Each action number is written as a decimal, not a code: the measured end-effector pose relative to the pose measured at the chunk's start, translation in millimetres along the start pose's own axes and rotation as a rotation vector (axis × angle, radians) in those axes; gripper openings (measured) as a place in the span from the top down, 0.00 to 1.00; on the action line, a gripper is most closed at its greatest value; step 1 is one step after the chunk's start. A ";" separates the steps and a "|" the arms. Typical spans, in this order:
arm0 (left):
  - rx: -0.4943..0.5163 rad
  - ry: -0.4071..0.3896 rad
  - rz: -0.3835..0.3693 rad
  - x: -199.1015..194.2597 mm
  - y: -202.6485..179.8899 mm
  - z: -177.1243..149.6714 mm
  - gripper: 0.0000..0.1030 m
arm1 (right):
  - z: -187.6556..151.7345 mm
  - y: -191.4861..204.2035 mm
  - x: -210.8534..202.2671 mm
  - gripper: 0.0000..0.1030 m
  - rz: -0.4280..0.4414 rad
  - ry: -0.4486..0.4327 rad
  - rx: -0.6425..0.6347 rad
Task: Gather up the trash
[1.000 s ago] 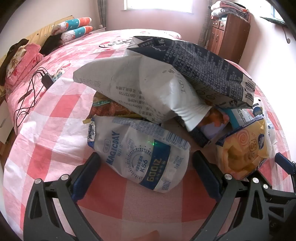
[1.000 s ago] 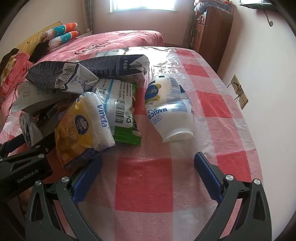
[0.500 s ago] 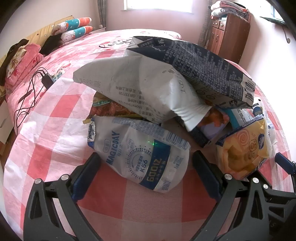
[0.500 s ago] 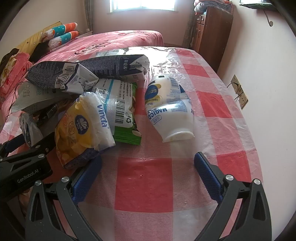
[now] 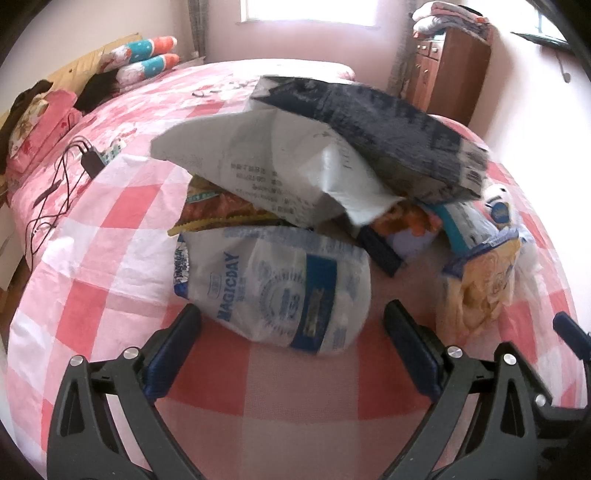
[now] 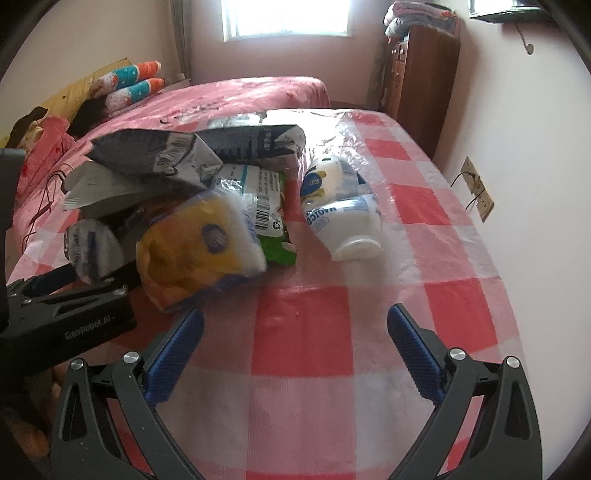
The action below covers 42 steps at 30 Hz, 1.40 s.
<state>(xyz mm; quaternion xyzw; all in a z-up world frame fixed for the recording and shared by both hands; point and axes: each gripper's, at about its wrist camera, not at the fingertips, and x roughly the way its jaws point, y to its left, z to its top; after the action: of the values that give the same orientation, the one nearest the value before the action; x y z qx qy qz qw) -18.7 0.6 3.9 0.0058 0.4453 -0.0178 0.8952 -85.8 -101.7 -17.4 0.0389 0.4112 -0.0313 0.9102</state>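
Left wrist view: the left tongs point(image 5: 291, 332) gape empty, the MAGICDAY bag point(image 5: 273, 288) just above them at frame centre, long axis across; right tongs point(image 6: 295, 336) equally spread.

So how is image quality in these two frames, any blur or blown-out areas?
Left wrist view: motion blur smears the white MAGICDAY plastic bag; window overexposed. Right wrist view: yellow tissue pack blurred, glare on clear plastic table cover, strong fisheye bending.

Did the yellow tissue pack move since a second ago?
Cannot tell. In the right wrist view the yellow tissue pack still rests against the green packet; the blur and small shift look like camera motion.
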 end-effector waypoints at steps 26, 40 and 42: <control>0.116 -0.292 0.028 -149.1 6.5 -41.5 0.04 | -10.5 3.9 -146.2 0.05 -0.046 -0.301 -0.002; 0.104 -0.345 0.025 -176.8 20.1 -57.3 0.04 | -21.7 12.5 -183.1 0.05 -0.054 -0.367 -0.015; 0.101 -0.347 0.022 -178.8 21.0 -59.2 0.04 | -22.7 13.4 -185.0 0.05 -0.054 -0.366 -0.017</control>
<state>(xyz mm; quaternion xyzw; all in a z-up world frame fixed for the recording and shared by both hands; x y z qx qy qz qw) -172.9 27.9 110.7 0.0526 0.2824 -0.0313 0.9573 -223.6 -81.6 107.3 0.0138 0.2401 -0.0588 0.9689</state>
